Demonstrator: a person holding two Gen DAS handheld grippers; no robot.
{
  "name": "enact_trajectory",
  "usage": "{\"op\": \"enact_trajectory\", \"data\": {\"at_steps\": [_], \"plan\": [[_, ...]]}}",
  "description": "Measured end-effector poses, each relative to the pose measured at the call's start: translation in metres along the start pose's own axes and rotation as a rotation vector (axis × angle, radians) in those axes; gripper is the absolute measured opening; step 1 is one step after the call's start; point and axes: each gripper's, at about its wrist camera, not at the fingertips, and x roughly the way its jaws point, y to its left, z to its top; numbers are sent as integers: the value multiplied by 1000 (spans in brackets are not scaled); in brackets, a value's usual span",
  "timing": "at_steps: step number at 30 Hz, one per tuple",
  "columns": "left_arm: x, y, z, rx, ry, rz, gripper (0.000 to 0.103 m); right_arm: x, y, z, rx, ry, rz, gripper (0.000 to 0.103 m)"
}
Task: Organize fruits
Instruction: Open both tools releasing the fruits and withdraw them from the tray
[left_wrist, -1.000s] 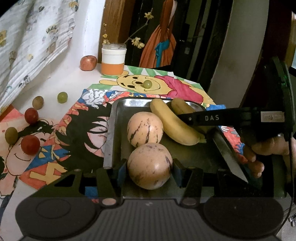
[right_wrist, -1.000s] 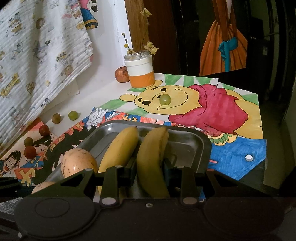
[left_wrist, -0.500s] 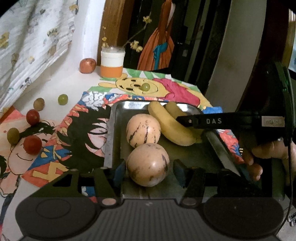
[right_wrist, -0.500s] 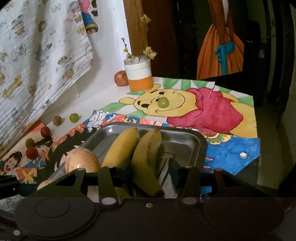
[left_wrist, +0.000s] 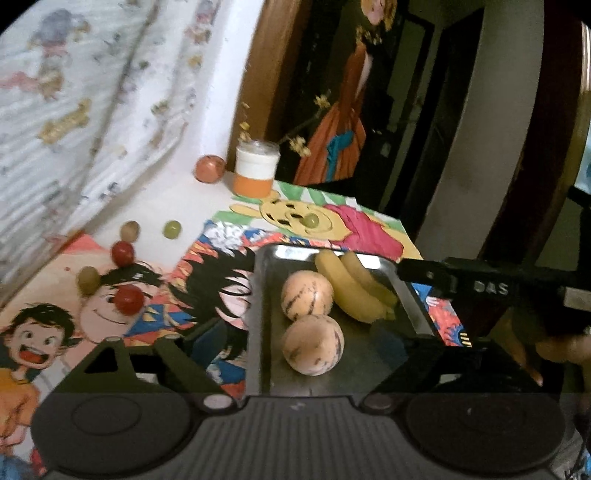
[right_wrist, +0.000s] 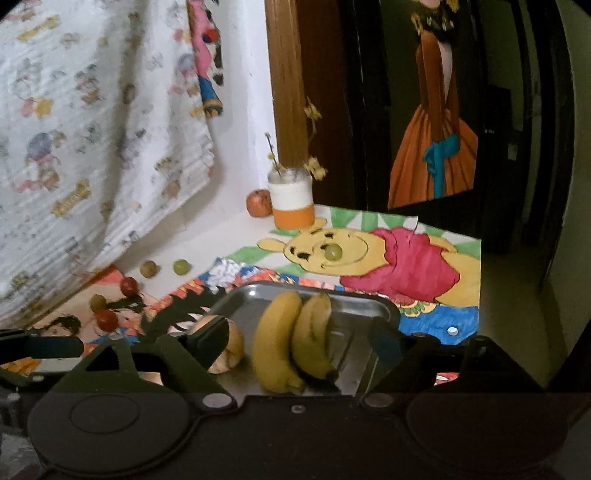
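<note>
A metal tray (left_wrist: 258, 295) holds two round striped orange fruits (left_wrist: 313, 347) (left_wrist: 306, 300) and two bananas (left_wrist: 352, 295). My left gripper (left_wrist: 295, 343) is open, its fingers spread wide on either side of the near round fruit and raised above the tray. In the right wrist view my right gripper (right_wrist: 299, 339) is open, its fingers wide apart around the two bananas (right_wrist: 295, 339), which lie in the tray (right_wrist: 369, 308). Small red and green fruits (left_wrist: 127, 299) (left_wrist: 172, 229) lie loose on the table to the left. One green fruit (right_wrist: 333, 252) sits on the Pooh drawing.
An orange-and-white jar (left_wrist: 256, 171) with dried flowers and a reddish apple (left_wrist: 209, 168) stand at the back by the wall. Cartoon drawings (left_wrist: 207, 295) cover the table. A printed cloth (right_wrist: 92, 129) hangs at the left. The right gripper's body (left_wrist: 491, 288) reaches across the tray's right side.
Both grippers have opened wide and pulled back and up. The round fruit and the banana now lie free in the tray.
</note>
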Motion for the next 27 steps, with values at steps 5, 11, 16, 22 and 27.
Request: {"op": "enact_trajectory", "data": {"at_steps": [5, 11, 16, 22, 27], "plan": [[-27, 6, 2, -22, -47, 17, 99, -32, 18, 0, -8, -50, 6, 95], [-59, 12, 0, -19, -94, 33, 103, -71, 42, -6, -4, -79, 14, 102], [-78, 22, -10, -15, -83, 49, 103, -93, 62, -17, -10, -46, -6, 102], [-97, 35, -24, 1, -52, 61, 103, -111, 84, -36, -15, 12, -19, 102], [-111, 45, -35, 16, -27, 80, 103, -119, 97, -53, 12, 57, -27, 102]]}}
